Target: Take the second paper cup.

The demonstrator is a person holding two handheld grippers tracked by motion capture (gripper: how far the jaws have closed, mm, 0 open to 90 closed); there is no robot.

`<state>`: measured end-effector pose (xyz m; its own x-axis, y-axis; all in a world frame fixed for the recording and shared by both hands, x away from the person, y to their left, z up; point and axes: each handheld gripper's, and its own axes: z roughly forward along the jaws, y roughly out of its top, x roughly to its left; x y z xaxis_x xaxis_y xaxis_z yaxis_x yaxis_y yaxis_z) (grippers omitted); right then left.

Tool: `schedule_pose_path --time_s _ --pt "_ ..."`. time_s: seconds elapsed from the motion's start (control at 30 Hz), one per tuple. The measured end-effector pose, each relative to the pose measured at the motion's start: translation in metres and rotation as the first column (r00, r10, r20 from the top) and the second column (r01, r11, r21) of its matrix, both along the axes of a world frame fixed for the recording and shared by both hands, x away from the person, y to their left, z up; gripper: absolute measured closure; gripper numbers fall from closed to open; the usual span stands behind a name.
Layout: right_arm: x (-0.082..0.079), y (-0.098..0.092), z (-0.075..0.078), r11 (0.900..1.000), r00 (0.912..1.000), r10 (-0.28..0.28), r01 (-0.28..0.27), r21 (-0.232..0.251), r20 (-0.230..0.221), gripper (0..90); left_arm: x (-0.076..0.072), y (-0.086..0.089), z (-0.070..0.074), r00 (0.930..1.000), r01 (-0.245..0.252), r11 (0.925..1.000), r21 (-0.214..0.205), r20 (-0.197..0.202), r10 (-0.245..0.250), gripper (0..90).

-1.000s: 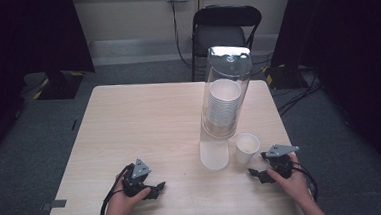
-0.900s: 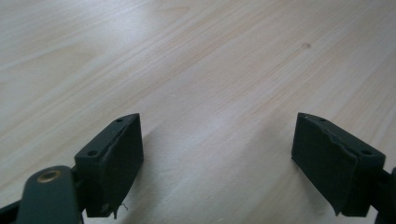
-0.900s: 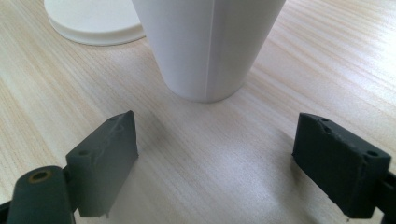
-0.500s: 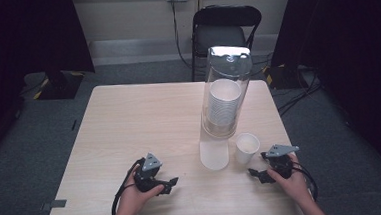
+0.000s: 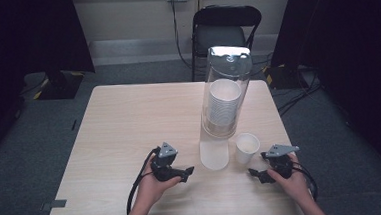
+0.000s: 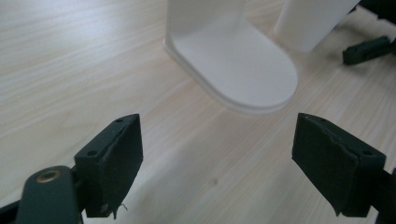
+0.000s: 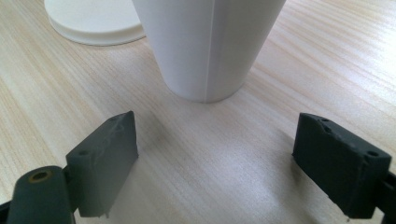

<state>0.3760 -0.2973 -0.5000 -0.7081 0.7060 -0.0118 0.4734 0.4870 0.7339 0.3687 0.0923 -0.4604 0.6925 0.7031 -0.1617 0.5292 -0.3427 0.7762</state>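
A tall clear cup dispenser (image 5: 225,93) holding a stack of white cups stands on a white base (image 5: 214,153) (image 6: 243,60) right of the table's middle. One white paper cup (image 5: 246,147) (image 7: 208,46) stands upright just right of the base. My left gripper (image 5: 187,172) (image 6: 233,168) rests open on the table to the left of the base, jaws pointing at it. My right gripper (image 5: 255,173) (image 7: 224,168) is open near the front edge, right of the cup, with the cup just beyond its jaws and nothing between them.
The wooden table (image 5: 129,121) has its left half bare. A black folding chair (image 5: 226,27) stands behind the far edge. Cables trail from both grippers toward the front edge.
My left gripper has moved right and slightly forward, closer to the dispenser's base. The right gripper and the paper cup have stayed in place.
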Motion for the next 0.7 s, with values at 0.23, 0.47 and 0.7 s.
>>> schedule_pose_path --time_s 0.23,0.47,0.7 --pt "0.0 0.0 0.0 1.0 1.0 0.0 0.0 0.0 0.0 13.1 0.009 -0.014 0.008 0.9998 0.014 0.9999 -0.009 0.018 -0.013 16.6" --pt "0.0 0.0 0.0 1.0 1.0 0.0 0.0 0.0 -0.001 13.1 0.016 -0.034 0.016 0.9981 0.043 0.9981 -0.044 0.046 -0.041 16.5" --pt "0.0 0.0 0.0 1.0 1.0 0.001 -0.001 0.001 -0.001 13.0 0.022 -0.054 0.024 0.9951 0.066 0.9961 -0.058 0.078 -0.062 16.2"
